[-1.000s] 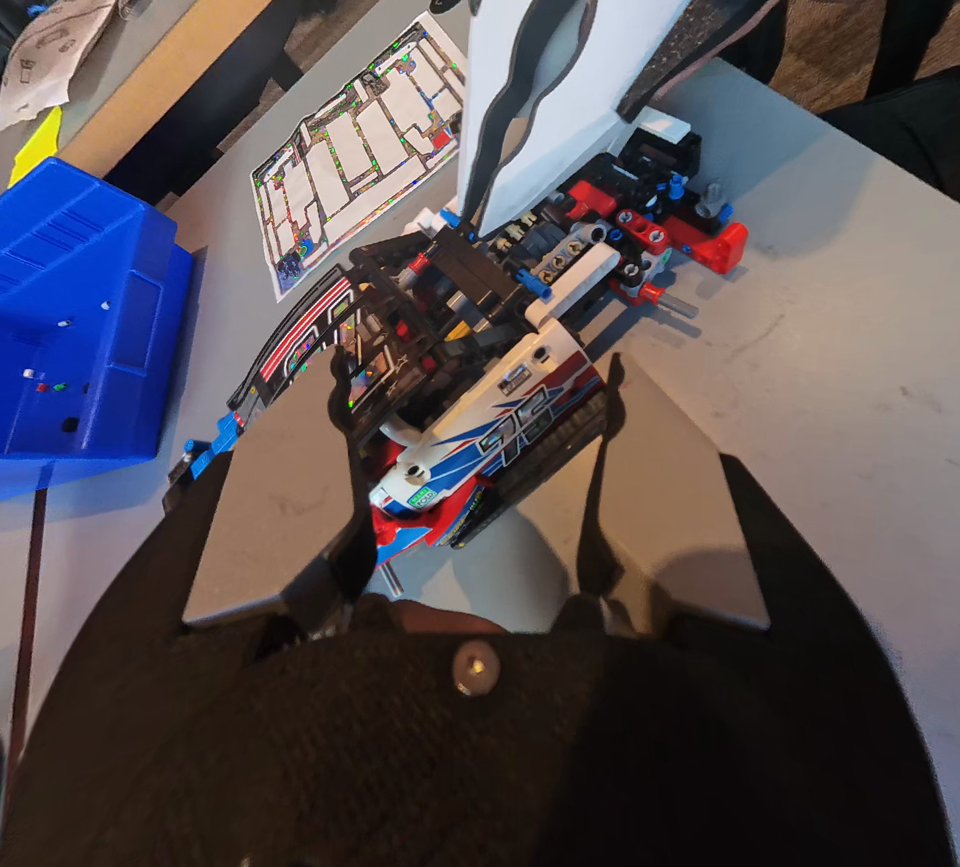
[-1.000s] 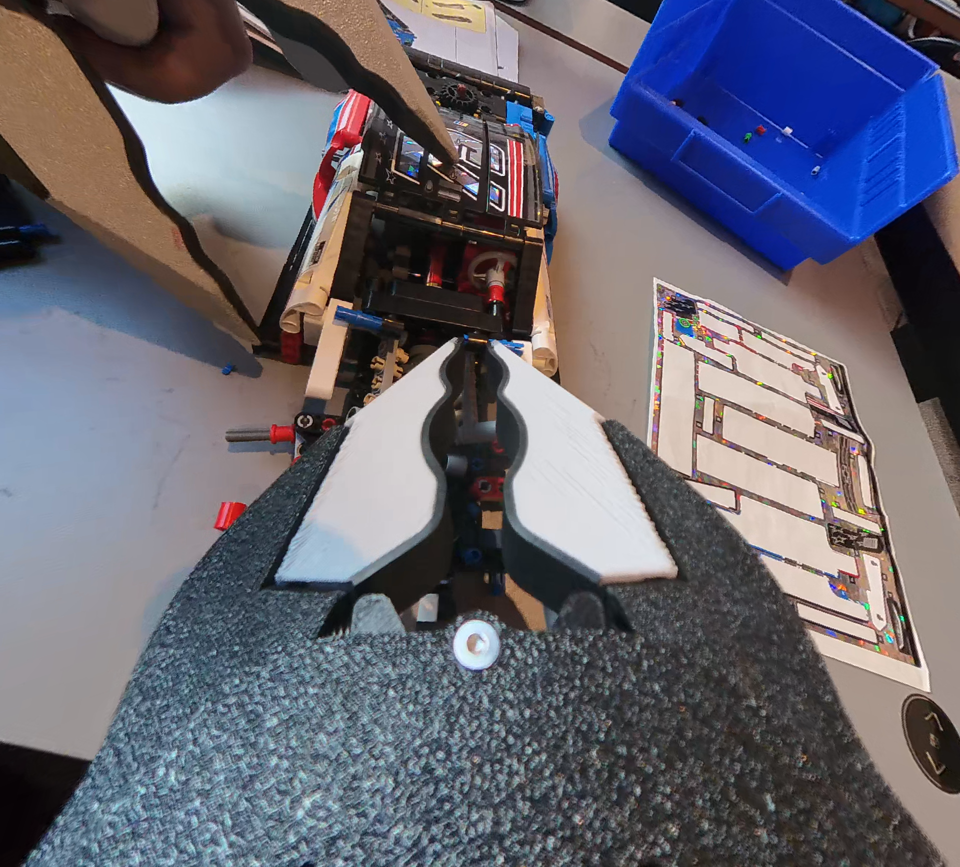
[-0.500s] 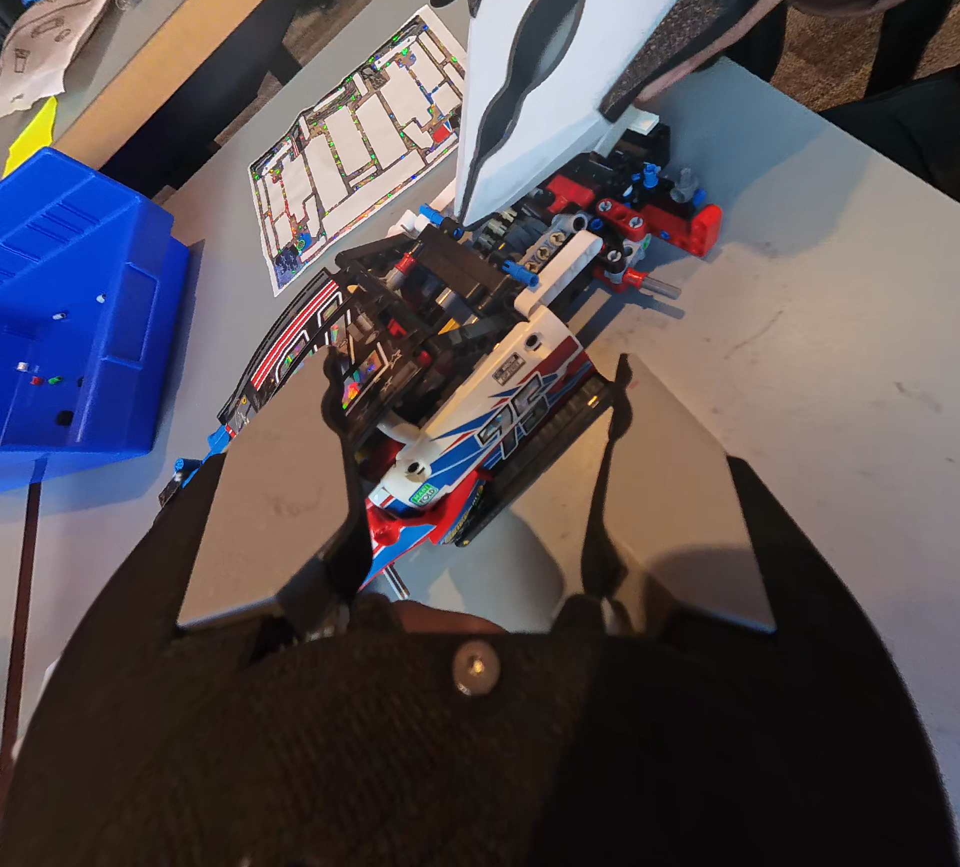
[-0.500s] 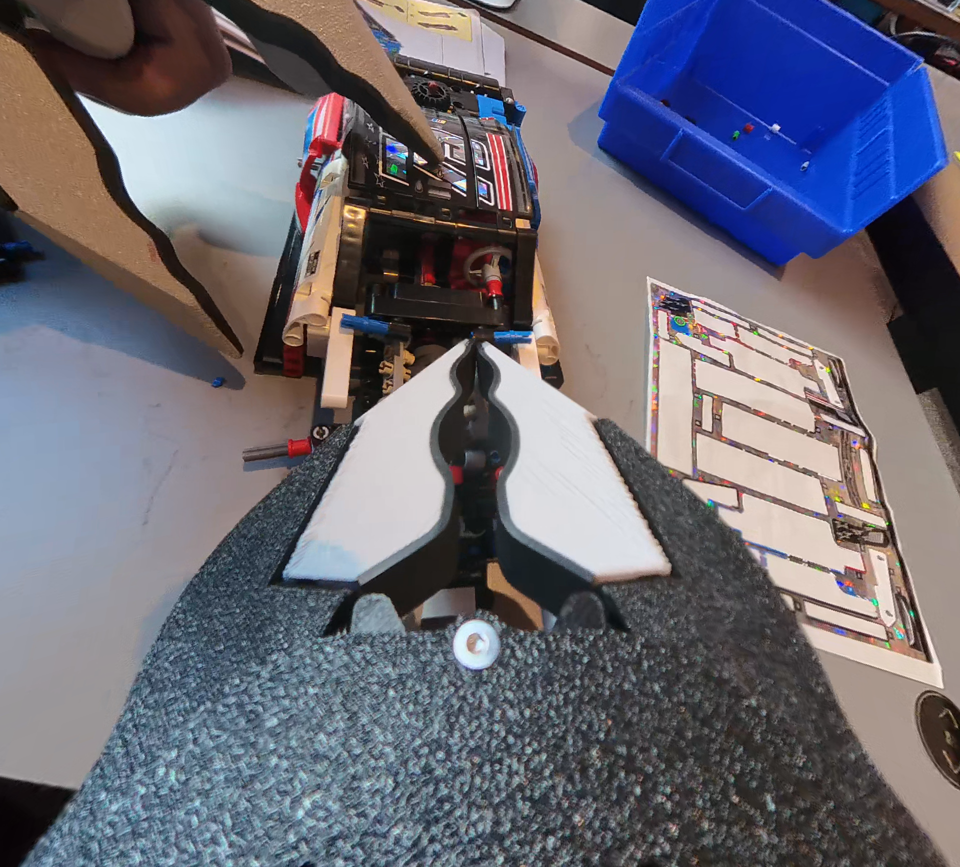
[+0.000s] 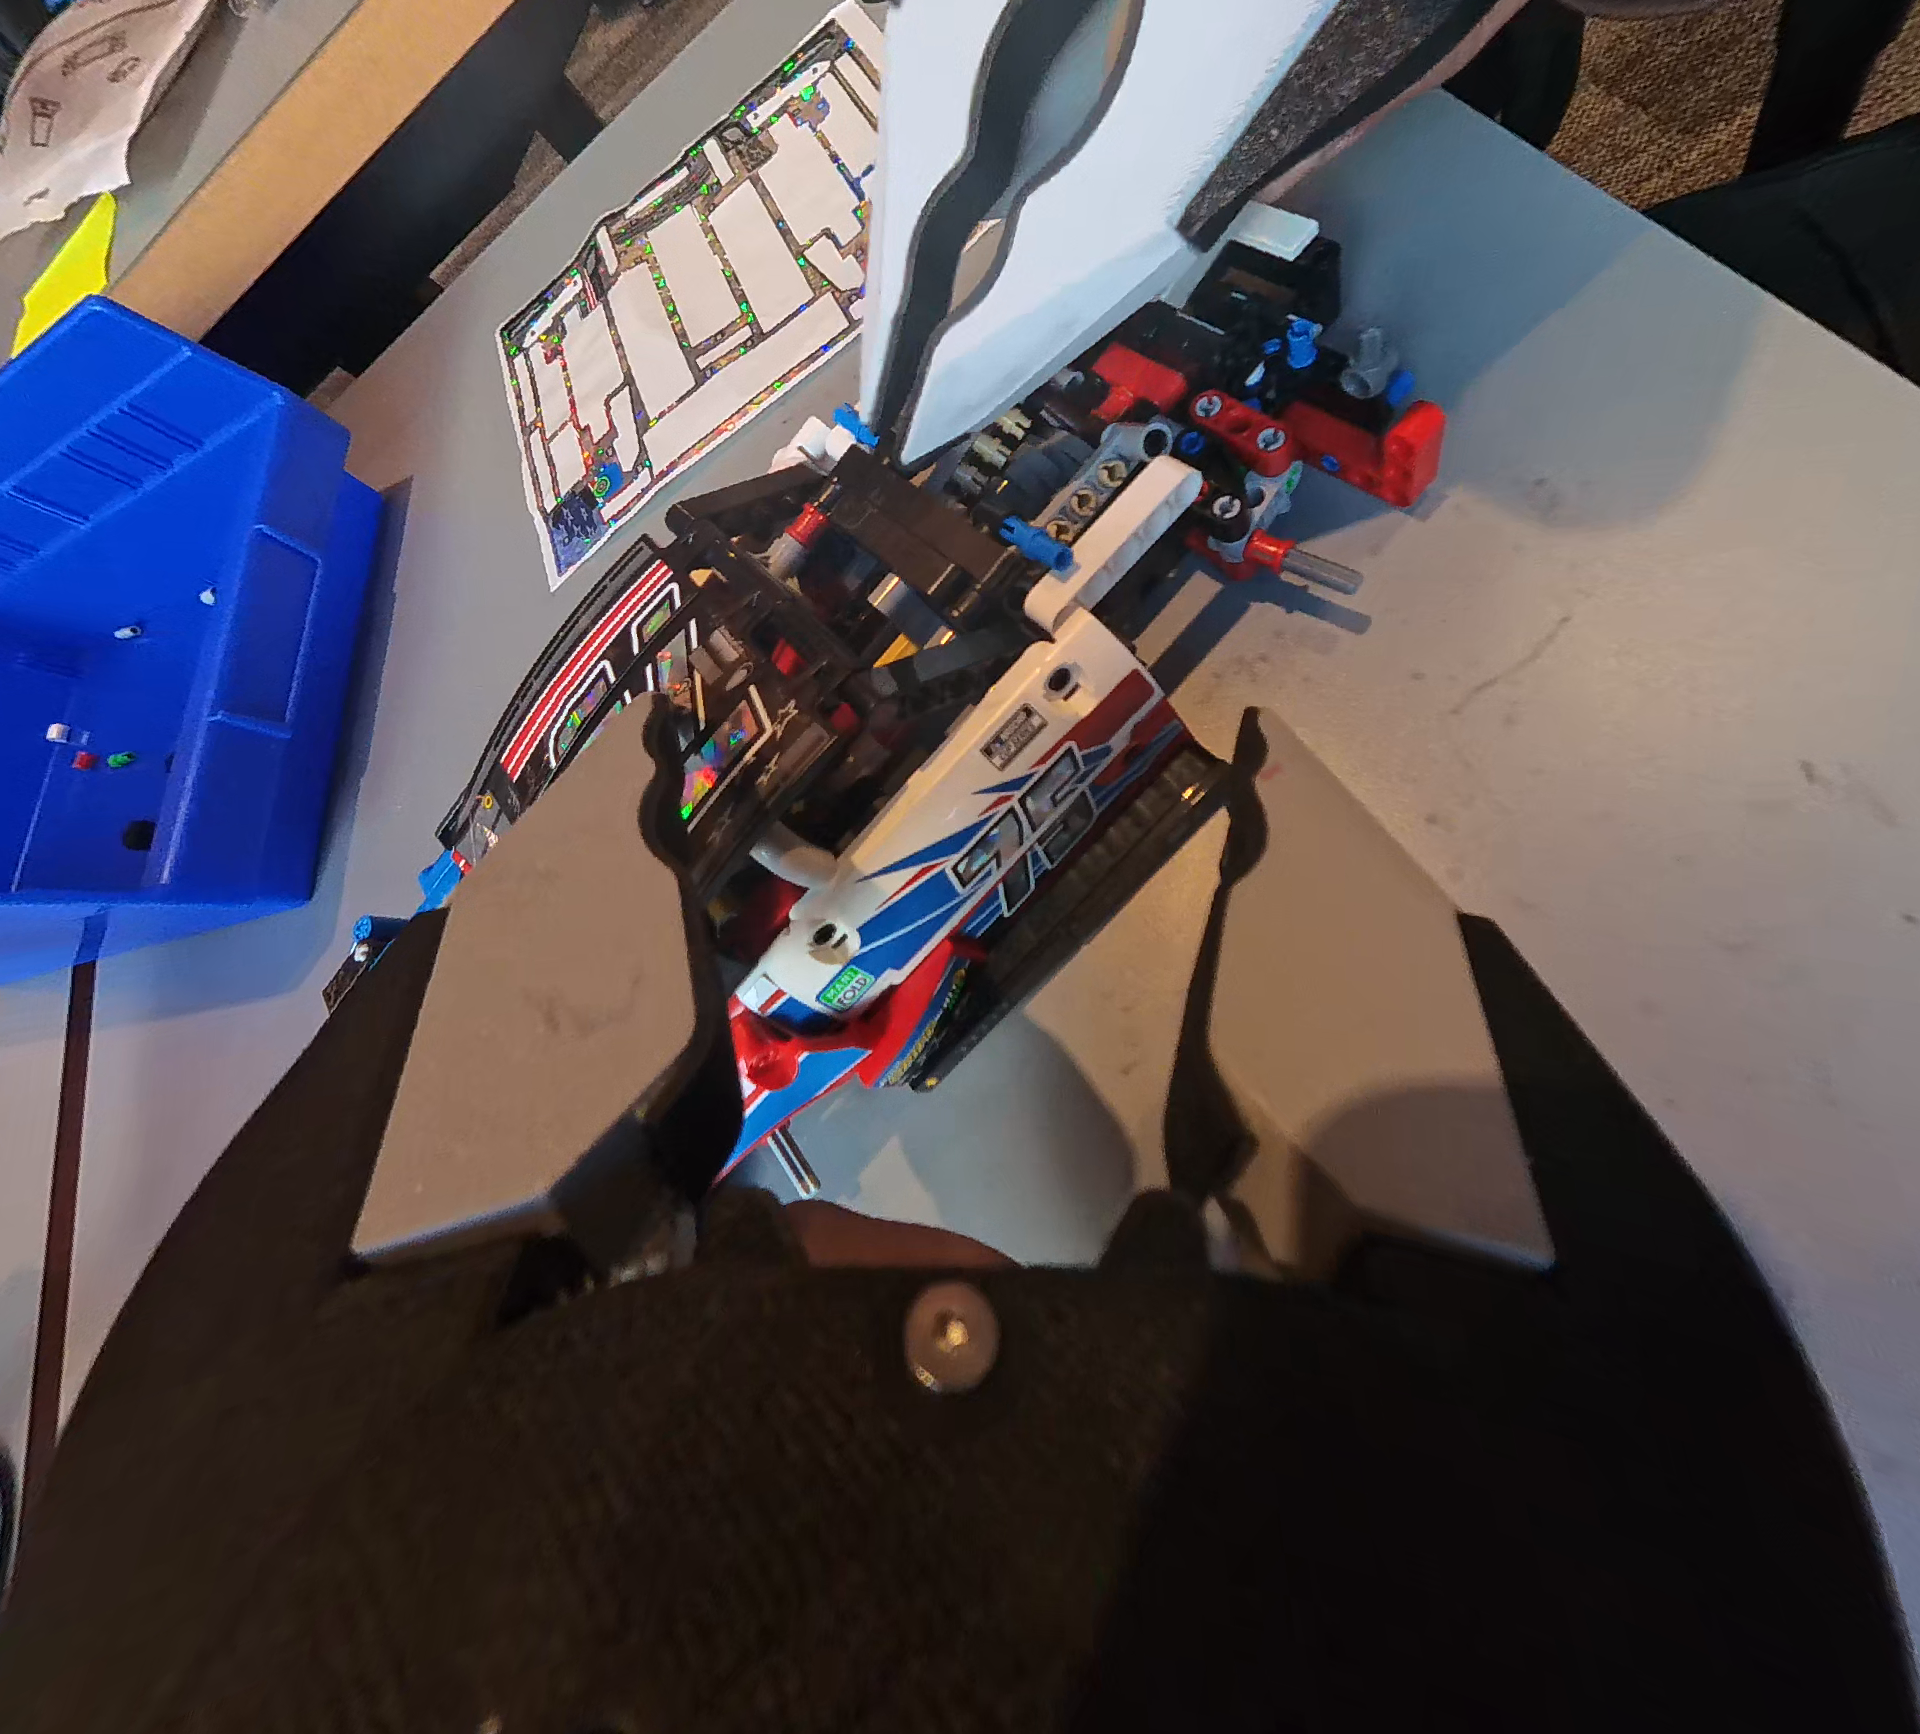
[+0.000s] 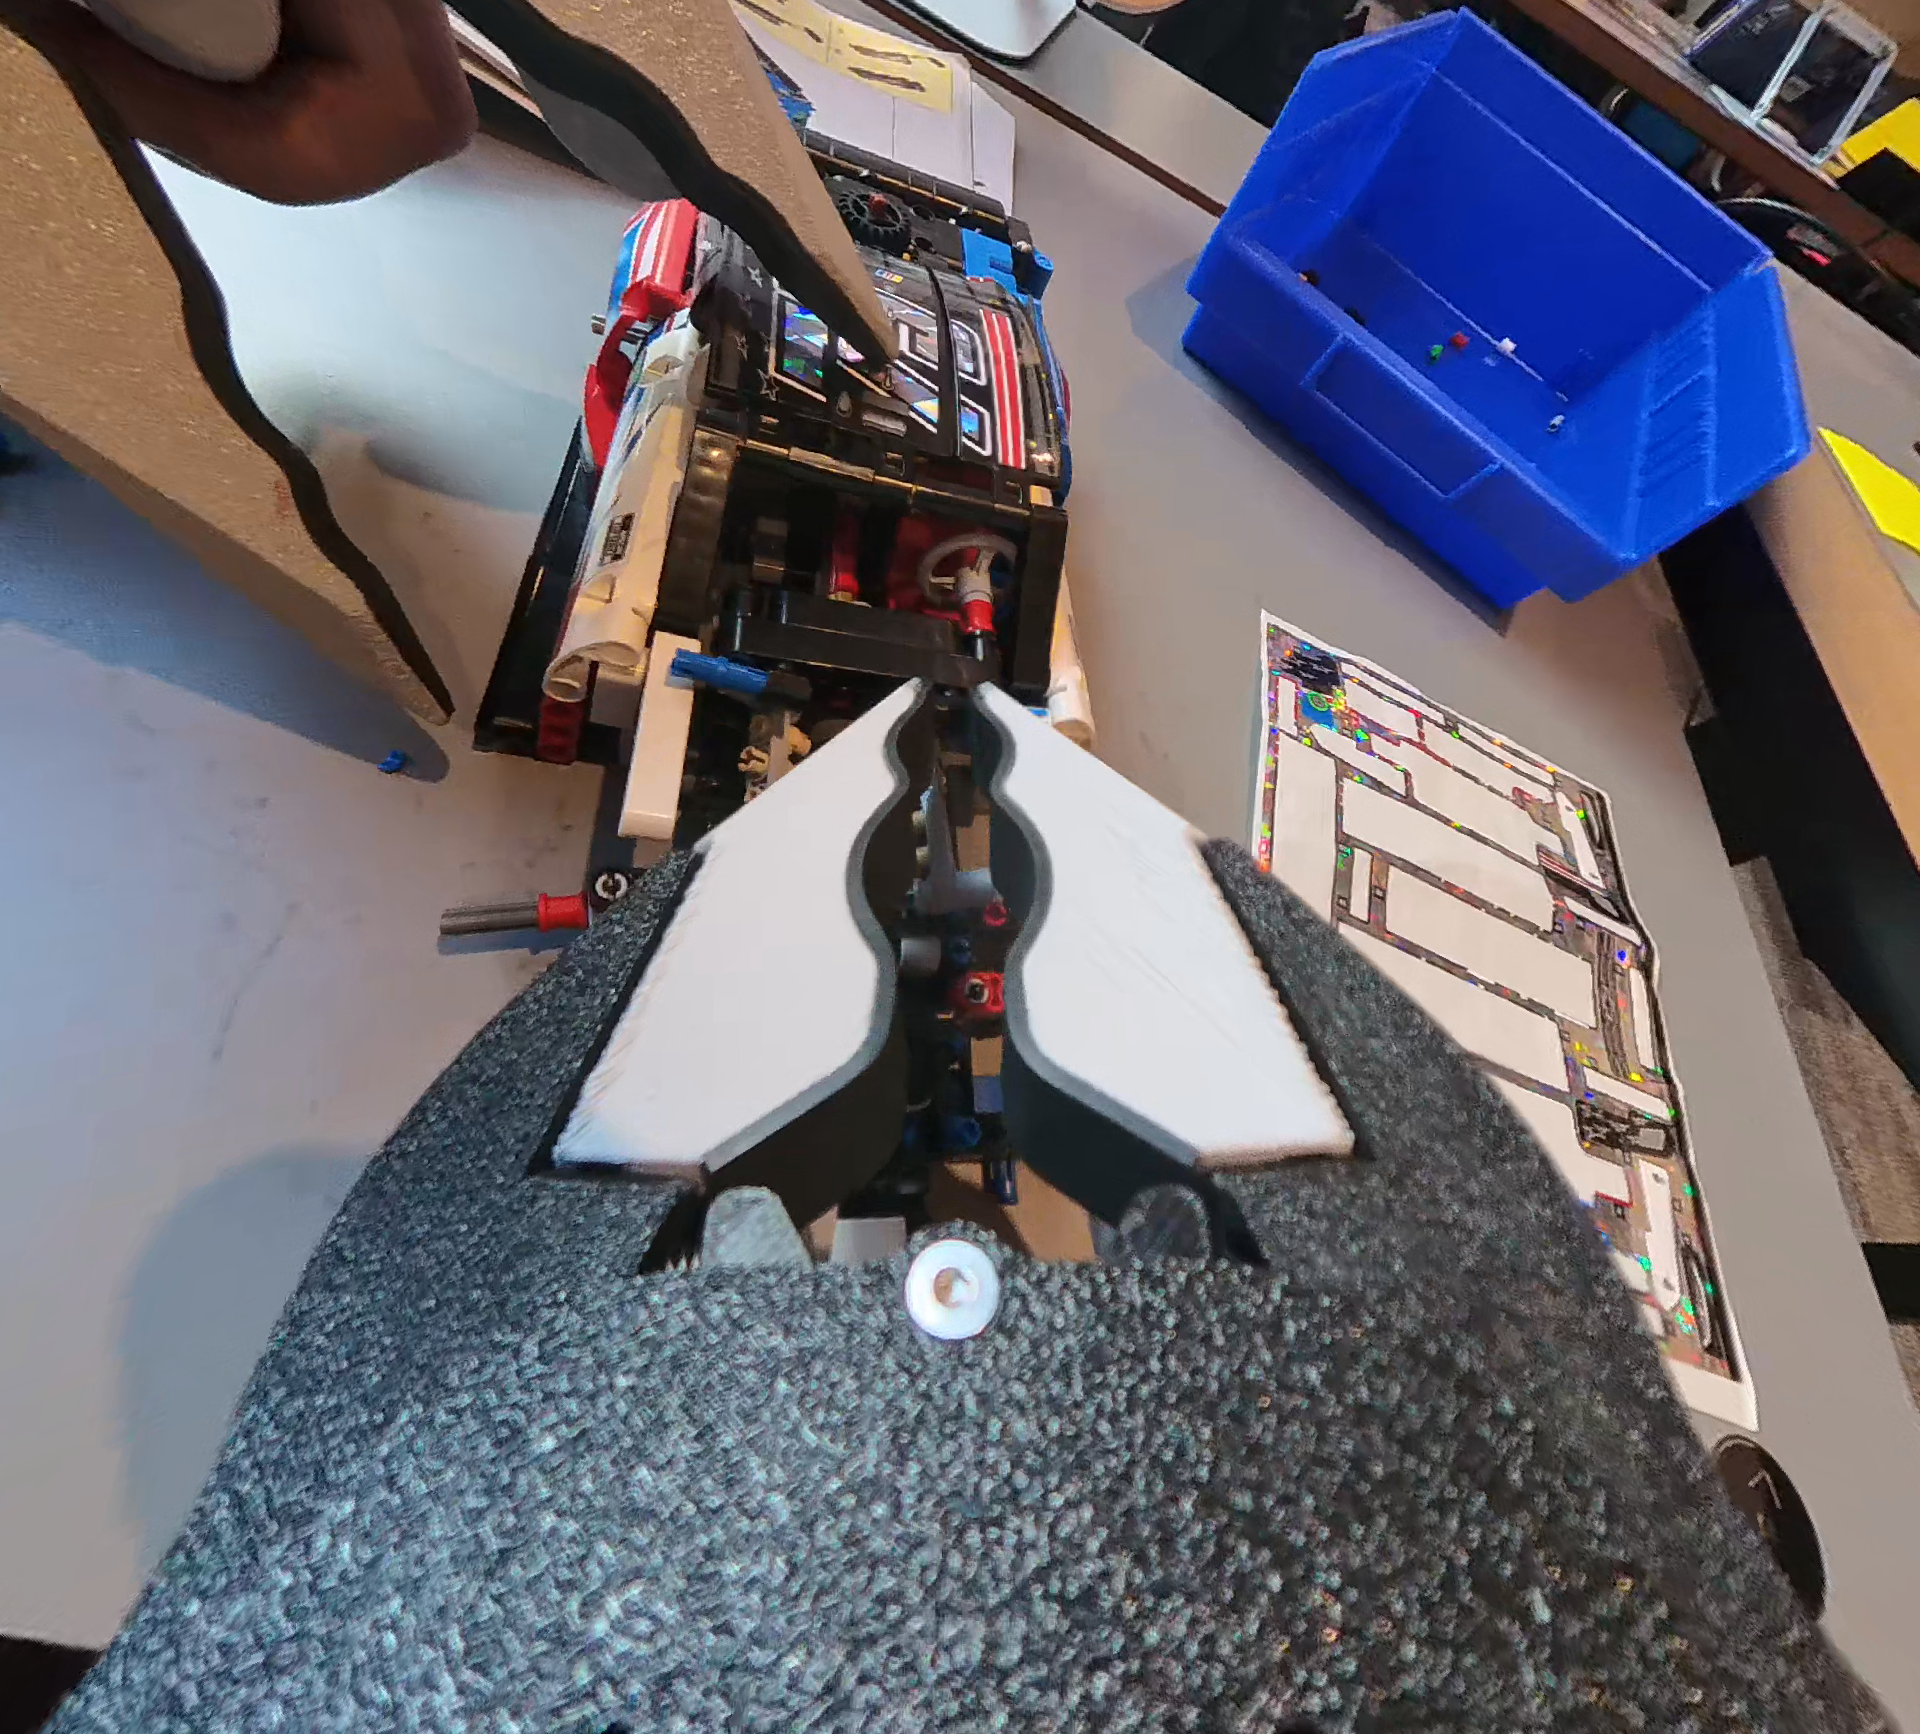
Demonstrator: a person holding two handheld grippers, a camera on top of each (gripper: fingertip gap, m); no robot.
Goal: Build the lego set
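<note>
The lego car (image 5: 987, 801) stands on the grey table (image 5: 1610, 801), with a white, red and blue side panel, a black roof and a bare red and black rear chassis. My left gripper (image 5: 951, 718) is open wide and straddles the car's front. One finger (image 6: 644, 53) has its tip on the black roof, the other stands beside the car's (image 6: 831, 489) side. My right gripper (image 6: 951, 692) is shut, its tips on the black frame behind the cabin; it also shows from above in the left wrist view (image 5: 888, 448). I cannot tell if a small piece is pinched.
A blue bin (image 6: 1351, 396) with a few tiny pieces stands beside the car, also in the left wrist view (image 5: 156, 645). A sticker sheet (image 6: 1455, 905) lies flat beside the rear. A tiny blue pin (image 6: 392, 761) lies on the table. The table edge runs behind the car's rear. There is about 6 cm between the tips of the two grippers.
Both views have shifted a little. The right gripper's tips stay on the same spot behind the cabin, and neither gripper's jaws have changed.
</note>
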